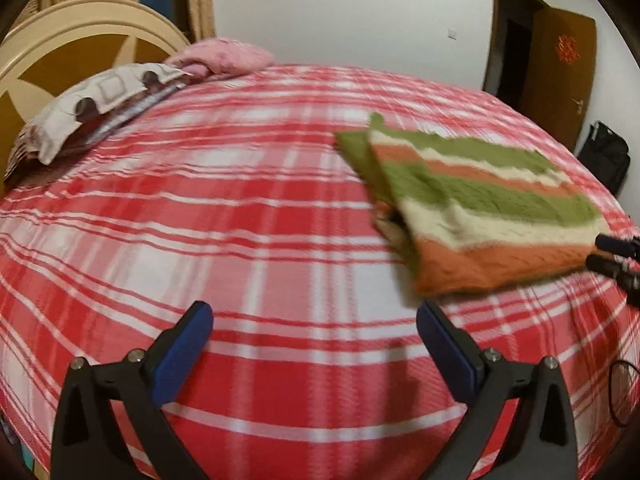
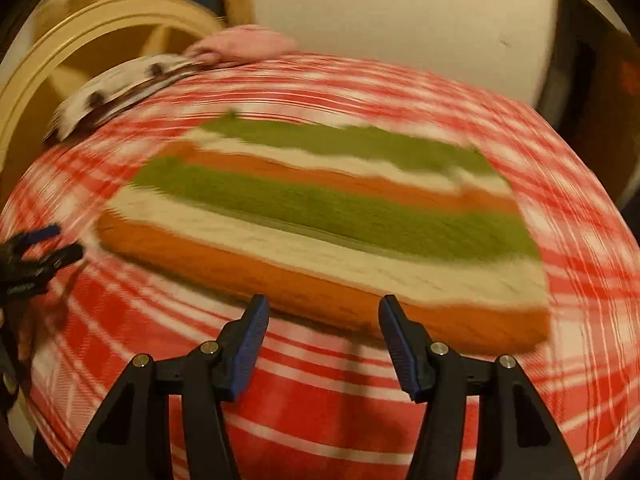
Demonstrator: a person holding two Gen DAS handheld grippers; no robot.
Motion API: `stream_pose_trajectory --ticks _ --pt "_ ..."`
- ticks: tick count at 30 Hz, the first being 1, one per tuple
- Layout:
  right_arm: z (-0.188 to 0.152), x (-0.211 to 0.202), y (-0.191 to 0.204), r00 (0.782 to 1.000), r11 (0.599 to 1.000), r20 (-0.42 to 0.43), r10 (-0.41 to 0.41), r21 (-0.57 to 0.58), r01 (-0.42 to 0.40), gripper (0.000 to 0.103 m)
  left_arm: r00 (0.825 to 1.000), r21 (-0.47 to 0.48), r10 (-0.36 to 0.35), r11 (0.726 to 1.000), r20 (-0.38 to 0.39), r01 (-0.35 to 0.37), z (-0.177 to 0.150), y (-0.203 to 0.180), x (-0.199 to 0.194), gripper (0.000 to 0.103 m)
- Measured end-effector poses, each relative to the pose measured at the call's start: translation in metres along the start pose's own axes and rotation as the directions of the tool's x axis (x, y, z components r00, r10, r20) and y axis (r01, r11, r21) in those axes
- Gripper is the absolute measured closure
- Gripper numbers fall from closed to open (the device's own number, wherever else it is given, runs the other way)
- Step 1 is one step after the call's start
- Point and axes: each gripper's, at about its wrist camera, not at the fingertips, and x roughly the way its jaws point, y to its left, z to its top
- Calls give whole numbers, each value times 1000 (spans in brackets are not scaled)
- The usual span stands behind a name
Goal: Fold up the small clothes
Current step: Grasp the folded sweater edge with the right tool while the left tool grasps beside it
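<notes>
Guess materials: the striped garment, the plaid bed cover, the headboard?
Striped garment: looks like thick knit, wool or acrylic; fuzzy matte surface, cable-like texture in the cream band. Plaid bed cover: thin woven or printed fabric, matte, lying smooth; fibre unclear through blur. Headboard: rigid, cream painted or lacquered frame with brown panels, probably wood; slight sheen.

plaid bedspread point(image 1: 240, 240), pillows point(image 1: 92, 108), headboard point(image 1: 60, 40), door point(image 1: 560, 72)

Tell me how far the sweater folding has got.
Done: the striped sweater lies folded in a flat rectangle on the plaid bedspread. In hand: nothing; the left gripper and right gripper are both open and empty. Left: no other garment to fold shows.
</notes>
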Motion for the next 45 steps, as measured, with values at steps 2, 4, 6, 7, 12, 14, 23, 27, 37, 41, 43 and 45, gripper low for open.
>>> stream_pose_trajectory --ticks 2,4,6,7,12,14,23,27,37,41,43,45 --pt "10 6 31 1000 997 -1 27 -74 -27 45 1000 -29 14 999 -6 -14 6 12 2 0" --pt "17 11 56 999 990 6 42 -138 -41 45 1000 -61 26 998 -8 -27 11 25 5 0" --pt "23 16 87 998 975 25 61 -215 -54 45 1000 -89 28 996 -14 -29 12 36 7 0" --pt "25 18 97 997 968 34 71 -242 -61 45 1000 -103 16 995 -17 -18 12 40 8 0" --pt "22 37 149 997 924 37 74 -378 -55 45 999 -162 -41 986 -29 35 12 62 13 0" --pt "21 46 161 998 911 42 56 -411 -34 45 998 -179 -60 982 -26 55 14 67 15 0" --pt "25 63 179 995 897 99 -7 -440 50 70 988 -149 -151 977 17 151 42 68 34 0" --pt "23 59 176 993 906 114 -5 -421 53 86 961 -163 -275 948 8 273 65 62 59 0" --pt "29 69 162 997 935 74 18 -354 9 88 872 -177 -483 868 -80 464 122 10 124 10" --pt "29 72 161 997 935 73 19 -353 8 88 856 -198 -505 855 -111 479 133 1 145 19" --pt "29 72 160 997 936 72 21 -352 6 88 837 -217 -534 836 -115 504 134 1 151 19" --pt "31 73 158 997 938 71 26 -347 0 88 821 -214 -555 825 -135 522 134 -4 156 19"
